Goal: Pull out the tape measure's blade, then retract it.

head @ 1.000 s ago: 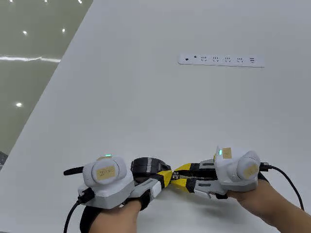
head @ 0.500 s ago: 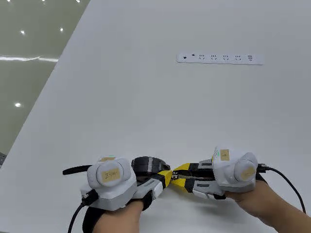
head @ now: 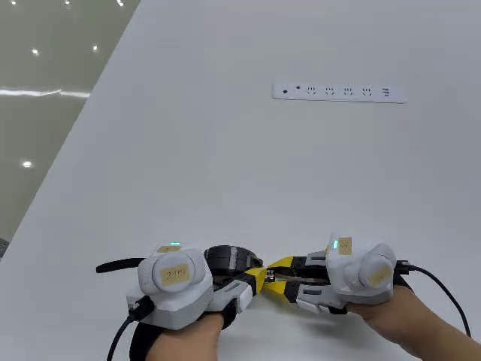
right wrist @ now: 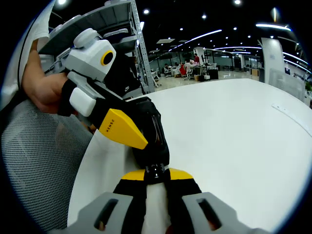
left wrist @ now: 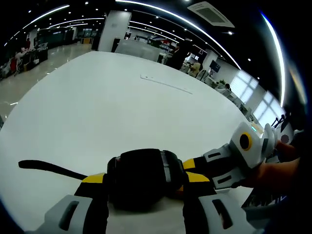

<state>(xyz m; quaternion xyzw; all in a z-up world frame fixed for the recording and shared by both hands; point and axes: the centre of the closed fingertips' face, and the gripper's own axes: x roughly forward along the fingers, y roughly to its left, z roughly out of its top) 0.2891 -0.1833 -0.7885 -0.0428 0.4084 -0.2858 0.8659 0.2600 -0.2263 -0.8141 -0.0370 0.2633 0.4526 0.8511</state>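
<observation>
A black tape measure point(head: 229, 258) rests low over the white table near its front edge, its black wrist strap point(head: 116, 264) trailing left. My left gripper point(head: 239, 268) is shut on the case; in the left gripper view the tape measure point(left wrist: 141, 178) sits between the yellow-tipped fingers point(left wrist: 95, 181). From the right, my right gripper point(head: 274, 275) meets the case's mouth. In the right gripper view its jaws are shut on the blade's end hook point(right wrist: 156, 171), right against the tape measure point(right wrist: 148, 130). No length of blade shows between case and hook.
A white power strip point(head: 338, 92) lies far back on the table point(head: 225, 150). The table's left edge runs diagonally beside a shiny floor point(head: 45, 90). A mesh chair point(right wrist: 34, 161) stands behind the left hand, and cables trail from both grippers toward the person.
Both hands have sunk slightly toward the table's front edge and the left gripper has rolled a little. Both grips are unchanged and the blade stays in.
</observation>
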